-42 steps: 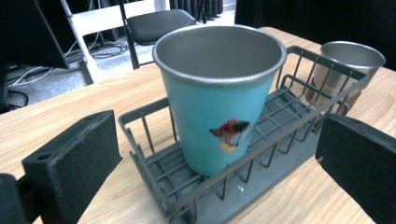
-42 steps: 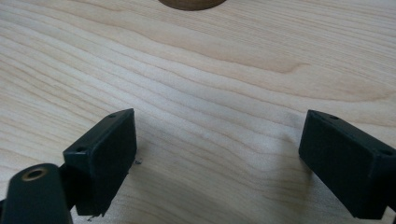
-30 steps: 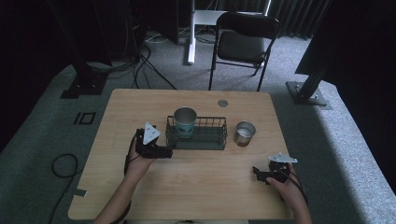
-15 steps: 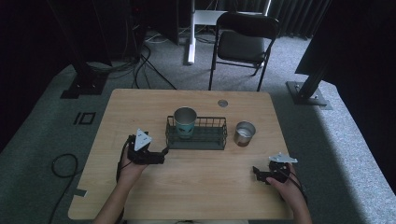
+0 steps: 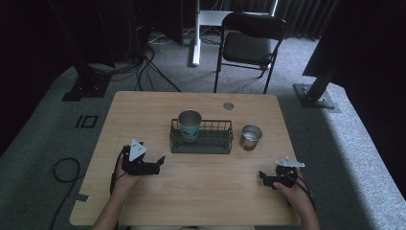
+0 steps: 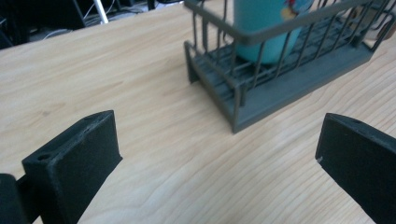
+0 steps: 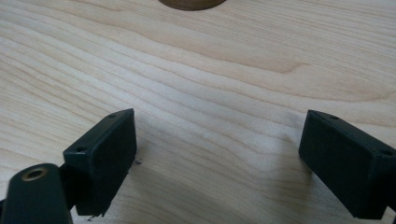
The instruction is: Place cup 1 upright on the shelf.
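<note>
A teal cup (image 5: 190, 126) stands upright in the left end of a dark wire basket (image 5: 210, 142) at the table's middle. Right of the basket, on the bare wood, stands a steel cup (image 5: 250, 136). My left gripper (image 5: 157, 165) rests low at the front left, a little short of the basket's near left corner, jaws open and empty. In the left gripper view the gripper (image 6: 219, 140) faces the basket (image 6: 280, 88) and the teal cup (image 6: 264, 28). My right gripper (image 5: 263, 178) sits at the front right, open and empty. In the right gripper view the gripper (image 7: 219, 135) spans bare wood.
The wooden table (image 5: 143, 110) has a round cable hole (image 5: 228, 106) near its far edge. A black folding chair (image 5: 249, 45) stands behind the table. A brown round shape (image 7: 191, 3) cuts the top edge of the right gripper view.
My left gripper has drawn back from the basket's left end, toward the person and slightly left. The right gripper has stayed put.
</note>
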Demonstrator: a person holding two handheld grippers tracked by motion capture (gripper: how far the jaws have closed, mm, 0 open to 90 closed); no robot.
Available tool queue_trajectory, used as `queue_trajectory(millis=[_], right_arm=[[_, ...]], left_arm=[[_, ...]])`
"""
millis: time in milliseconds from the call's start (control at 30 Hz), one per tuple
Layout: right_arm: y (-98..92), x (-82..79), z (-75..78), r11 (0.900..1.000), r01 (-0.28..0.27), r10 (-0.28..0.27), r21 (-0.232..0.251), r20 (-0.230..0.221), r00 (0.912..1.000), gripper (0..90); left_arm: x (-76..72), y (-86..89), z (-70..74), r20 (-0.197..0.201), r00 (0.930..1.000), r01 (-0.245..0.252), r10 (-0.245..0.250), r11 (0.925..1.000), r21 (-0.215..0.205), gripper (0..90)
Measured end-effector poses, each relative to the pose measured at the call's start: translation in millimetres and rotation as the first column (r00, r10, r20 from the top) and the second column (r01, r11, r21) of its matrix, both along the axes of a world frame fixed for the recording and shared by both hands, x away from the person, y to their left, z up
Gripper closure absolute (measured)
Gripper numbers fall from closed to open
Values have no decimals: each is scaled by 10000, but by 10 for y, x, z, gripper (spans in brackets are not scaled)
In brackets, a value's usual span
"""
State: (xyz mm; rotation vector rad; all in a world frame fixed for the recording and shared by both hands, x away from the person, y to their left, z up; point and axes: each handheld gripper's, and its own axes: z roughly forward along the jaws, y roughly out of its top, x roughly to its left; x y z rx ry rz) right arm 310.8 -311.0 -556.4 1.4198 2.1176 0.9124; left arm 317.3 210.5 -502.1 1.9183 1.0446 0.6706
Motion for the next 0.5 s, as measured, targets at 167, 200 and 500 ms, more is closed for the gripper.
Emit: queue_trajectory(millis=[167,200,500], right_arm=[[0,0,0,10000,0,0,5,1,10000,109],[0,0,-1,10000,1,-1,8,3,10000,109],[1,0,-1,10000,0,0,8,6,10000,110]], left_arm=[[-36,90,-54,-71,9996,-274,274,9996,-94,3],[-46,111,-65,-73,9994,-342,341,9994,-95,3],[-119,323,-173,-353,9951,-924,919,9956,-124,3]])
